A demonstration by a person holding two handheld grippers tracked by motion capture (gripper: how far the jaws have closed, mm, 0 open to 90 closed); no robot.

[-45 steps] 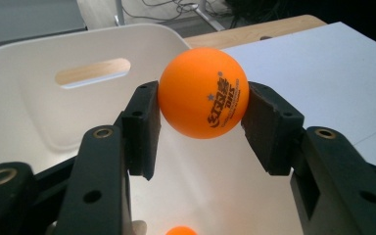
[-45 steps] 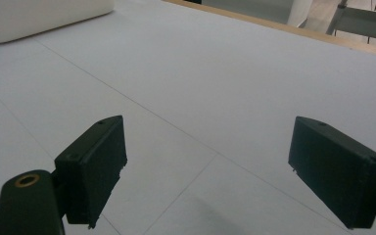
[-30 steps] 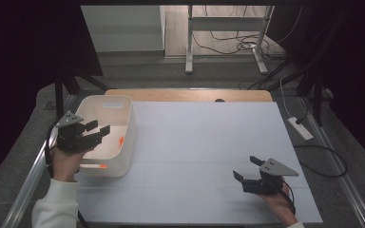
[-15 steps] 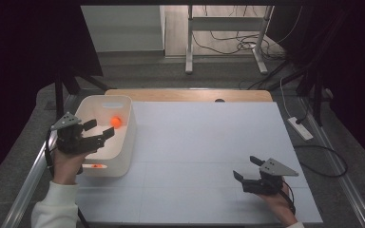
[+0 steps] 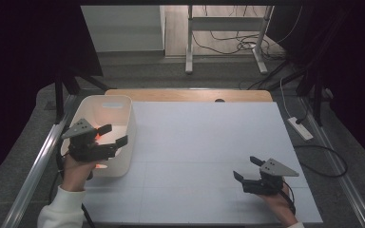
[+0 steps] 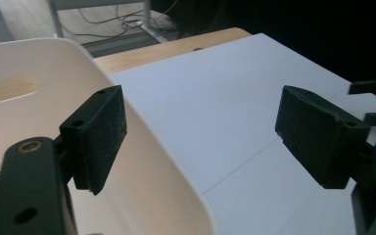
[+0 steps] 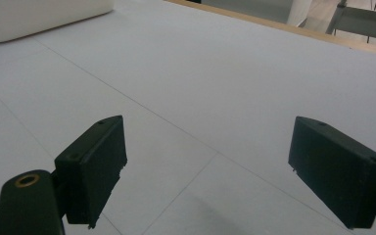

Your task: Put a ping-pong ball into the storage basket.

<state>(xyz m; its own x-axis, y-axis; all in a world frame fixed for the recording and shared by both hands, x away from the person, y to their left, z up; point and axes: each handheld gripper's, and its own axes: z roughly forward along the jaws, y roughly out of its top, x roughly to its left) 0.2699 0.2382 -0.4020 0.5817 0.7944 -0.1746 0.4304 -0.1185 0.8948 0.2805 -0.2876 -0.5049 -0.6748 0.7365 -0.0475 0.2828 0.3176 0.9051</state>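
- White table [image 5: 209,156] on a wooden top, with dark floor, cables and a metal stand behind it in the high view (neither gripper view takes in this background whole).
- White bin [image 5: 105,114] at the table's left edge; the high view shows an orange thing [image 5: 96,137] inside it, partly hidden behind the gripper. In the left gripper view the bin's curved rim [image 6: 142,132] runs between the two jaws, touching neither.
- Left gripper [image 5: 108,135] hangs over the bin's near right part; its jaws have just been opening and stand wide, holding nothing.
- Right gripper [image 5: 245,168] is low over the table's near right, well apart from the bin, jaws wide over bare surface.
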